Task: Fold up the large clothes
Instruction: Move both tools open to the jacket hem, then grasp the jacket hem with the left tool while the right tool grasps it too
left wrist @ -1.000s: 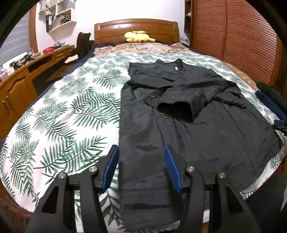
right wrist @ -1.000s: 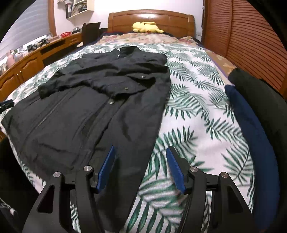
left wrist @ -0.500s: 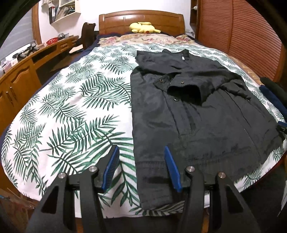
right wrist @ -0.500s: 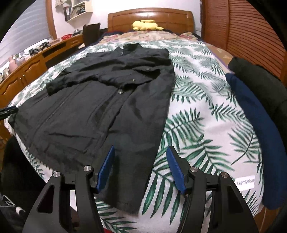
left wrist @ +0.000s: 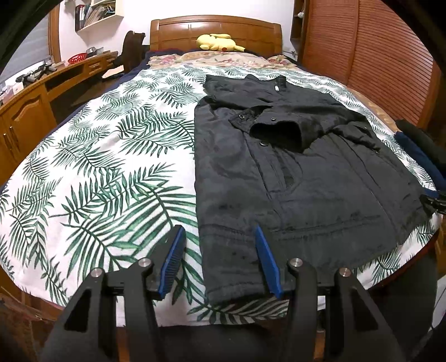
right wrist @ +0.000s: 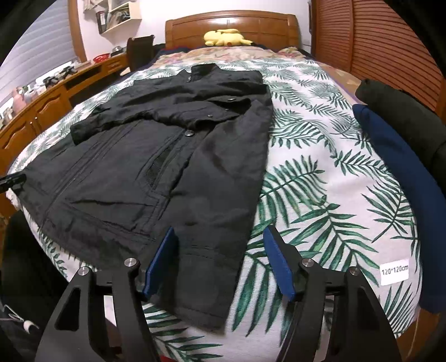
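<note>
Both spread and holding nothing, the left hand-held gripper (left wrist: 217, 261) and right hand-held gripper (right wrist: 220, 259) hover over the hem of the black coat (left wrist: 292, 167) (sleeves folded across its chest) lying on the leaf-print bed (left wrist: 111, 167), yellow plush toy (left wrist: 218, 41) beyond.

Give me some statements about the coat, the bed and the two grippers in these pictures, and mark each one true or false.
1. The black coat lies spread on the leaf-print bed cover. True.
2. The left gripper is shut on the coat's hem. False: it is open and holds nothing.
3. A yellow soft toy lies by the headboard. True.
4. The right gripper is open. True.
5. The coat is already folded into a small square. False: its body lies full length, with only the sleeves folded across the chest.
</note>
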{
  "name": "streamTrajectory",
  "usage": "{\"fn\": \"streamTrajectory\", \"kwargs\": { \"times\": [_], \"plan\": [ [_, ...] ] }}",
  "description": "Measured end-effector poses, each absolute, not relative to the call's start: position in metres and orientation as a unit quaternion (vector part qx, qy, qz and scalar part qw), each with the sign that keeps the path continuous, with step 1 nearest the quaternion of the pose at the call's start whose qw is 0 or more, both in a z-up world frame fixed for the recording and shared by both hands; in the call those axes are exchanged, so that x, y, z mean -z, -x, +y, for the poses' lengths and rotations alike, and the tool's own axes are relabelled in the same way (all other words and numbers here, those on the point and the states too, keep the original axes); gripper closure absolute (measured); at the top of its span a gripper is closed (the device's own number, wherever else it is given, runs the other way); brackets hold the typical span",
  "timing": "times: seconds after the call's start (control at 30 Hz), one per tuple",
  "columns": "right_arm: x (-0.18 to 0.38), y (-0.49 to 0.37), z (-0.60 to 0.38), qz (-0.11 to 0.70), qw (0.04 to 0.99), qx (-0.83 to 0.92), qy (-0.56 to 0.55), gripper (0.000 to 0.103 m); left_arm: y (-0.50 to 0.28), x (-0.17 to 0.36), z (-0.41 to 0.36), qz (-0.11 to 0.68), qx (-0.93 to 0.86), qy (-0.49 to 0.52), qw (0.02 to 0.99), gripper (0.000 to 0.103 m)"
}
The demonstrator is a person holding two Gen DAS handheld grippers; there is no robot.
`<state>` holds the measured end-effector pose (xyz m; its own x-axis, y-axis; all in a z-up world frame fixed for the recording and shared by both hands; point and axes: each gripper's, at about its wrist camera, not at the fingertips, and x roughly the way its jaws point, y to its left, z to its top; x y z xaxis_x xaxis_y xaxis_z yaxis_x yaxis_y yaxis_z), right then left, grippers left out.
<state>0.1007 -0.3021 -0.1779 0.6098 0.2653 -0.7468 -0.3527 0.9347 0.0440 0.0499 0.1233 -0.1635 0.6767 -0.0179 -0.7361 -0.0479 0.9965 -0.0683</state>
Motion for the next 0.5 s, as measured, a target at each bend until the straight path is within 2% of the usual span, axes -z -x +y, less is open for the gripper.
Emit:
{"fn": "streamTrajectory", "kwargs": {
  "times": [0.07, 0.17, 0.5],
  "plan": [
    [0.1781, -0.0976, -0.2984, 0.407, 0.894, -0.180, 0.059, 0.036, -0.0482, 0.1636, 0.1228, 0.399, -0.001, 0.045, 0.916, 0.062],
    [0.1798, -0.0940, -0.2931, 0.410, 0.889, -0.193, 0.062, 0.035, -0.0467, 0.1632, 0.1217, 0.396, 0.004, 0.047, 0.917, 0.068],
    [0.1842, -0.0913, -0.2902, 0.419, 0.884, -0.197, 0.065, 0.036, -0.0440, 0.1657, 0.1243, 0.398, 0.002, 0.061, 0.915, 0.069]
  ]
}}
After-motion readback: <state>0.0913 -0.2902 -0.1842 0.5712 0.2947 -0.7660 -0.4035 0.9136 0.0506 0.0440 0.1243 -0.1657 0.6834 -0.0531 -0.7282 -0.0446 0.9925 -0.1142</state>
